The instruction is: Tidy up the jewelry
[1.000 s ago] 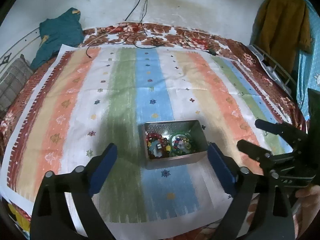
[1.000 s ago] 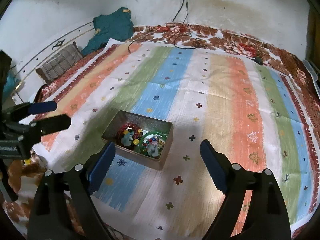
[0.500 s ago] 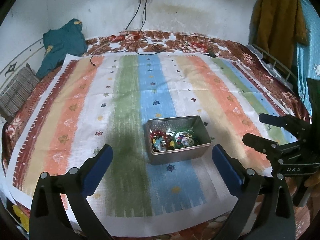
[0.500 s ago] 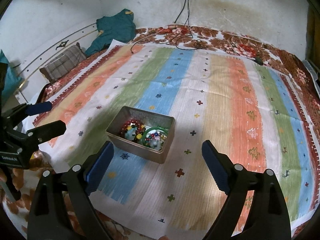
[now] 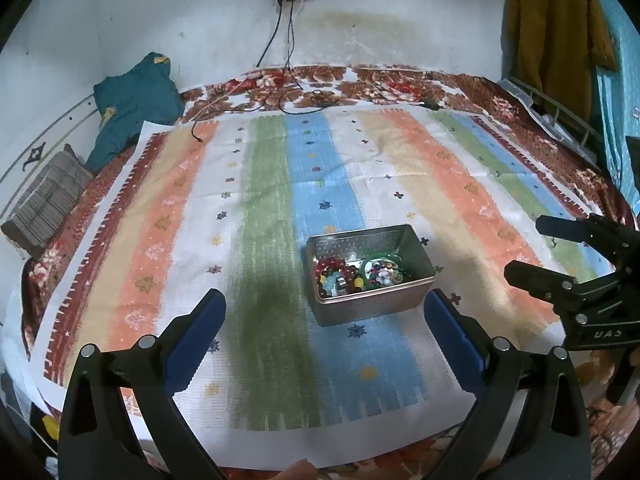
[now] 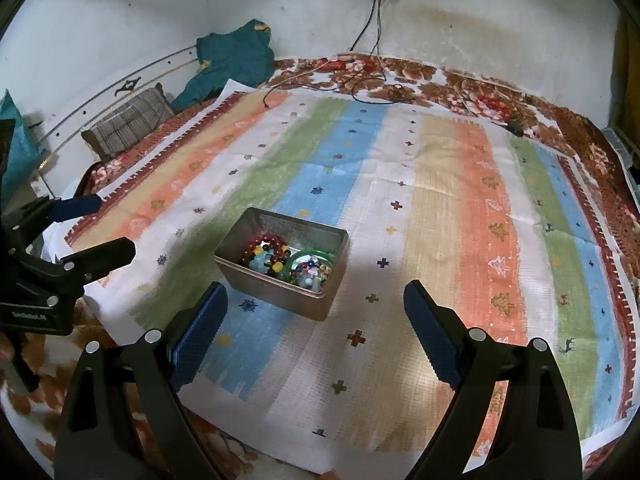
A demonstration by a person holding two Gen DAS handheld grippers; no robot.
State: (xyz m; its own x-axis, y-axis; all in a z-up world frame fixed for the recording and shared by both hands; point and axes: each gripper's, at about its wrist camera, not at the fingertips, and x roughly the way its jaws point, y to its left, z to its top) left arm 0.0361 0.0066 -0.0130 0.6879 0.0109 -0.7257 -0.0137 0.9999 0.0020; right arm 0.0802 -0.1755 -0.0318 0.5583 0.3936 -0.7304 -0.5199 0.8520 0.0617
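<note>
An open metal tin [image 5: 372,304] [image 6: 280,296] sits on the striped cloth [image 5: 264,208] [image 6: 440,208]. Inside lie a red bead bracelet [image 5: 334,270] [image 6: 266,244], a green bangle [image 5: 382,260] [image 6: 312,258] and mixed coloured beads. My left gripper [image 5: 326,304] hovers just in front of the tin, wide open, nothing between its blue pads. My right gripper [image 6: 316,300] is also open and empty, with the tin ahead and slightly left of it. Each gripper shows at the edge of the other's view: the right [image 5: 536,248], the left [image 6: 108,226].
The cloth covers a bed with a floral blanket [image 5: 360,80]. A teal garment [image 5: 132,100] and a checked pillow [image 5: 48,200] lie at the back left. Cables [image 5: 280,40] hang from a wall socket. Clothes [image 5: 552,28] hang at the right, by a metal rail [image 5: 560,112].
Both views have pulled back a little from the tin, which now sits further right in the left wrist view. Both grippers stay open and empty.
</note>
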